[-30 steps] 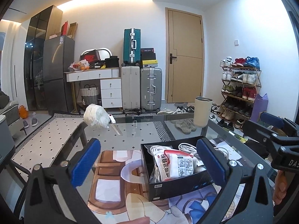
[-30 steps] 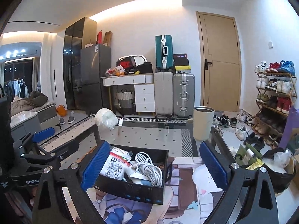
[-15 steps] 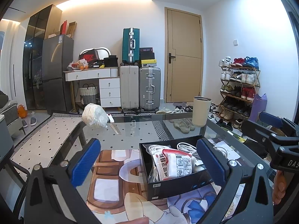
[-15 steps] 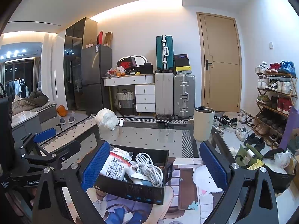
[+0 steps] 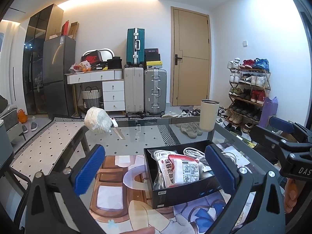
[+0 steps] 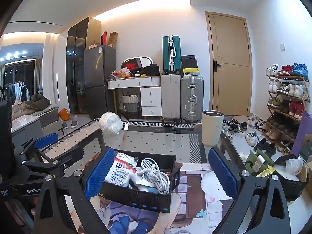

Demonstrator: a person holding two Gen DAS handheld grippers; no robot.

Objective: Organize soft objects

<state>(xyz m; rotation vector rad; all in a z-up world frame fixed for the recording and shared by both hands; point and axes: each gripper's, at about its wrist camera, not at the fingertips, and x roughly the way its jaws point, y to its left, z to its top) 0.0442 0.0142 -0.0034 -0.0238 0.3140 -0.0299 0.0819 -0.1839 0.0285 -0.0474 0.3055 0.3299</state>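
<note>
Not much has changed over the last second: both views have only drifted a touch, and the black box (image 5: 181,175) sits in the same place, so this looks like a pause before a grab, not a step finished. The left gripper (image 5: 154,172) hangs above the glass surface (image 5: 136,140) with its blue-padded fingers (image 5: 88,168) spread wide and nothing between them; the box lies just beyond and under its right finger. The right gripper (image 6: 161,174) is released too, fingers (image 6: 222,170) wide apart, and the box (image 6: 136,183) sits ahead of its left finger, reaching toward the middle of the gap. Inside the box there's a soft white packet with red print (image 5: 179,170), standing a bit tilted against the near wall, and coiled white cables (image 6: 156,172) beside it on the side toward the right gripper. Both look floppy and light, so they'd probably deform when pinched. Far beyond the fingers, at the back edge of the surface, sits a white bundle wrapped in clear plastic (image 5: 97,120), and a cream tumbler (image 5: 209,115) stands at the far right corner. Judging by that, the bundle is likely the loose soft thing that has yet to go in the box, well apart from both grippers.
</note>
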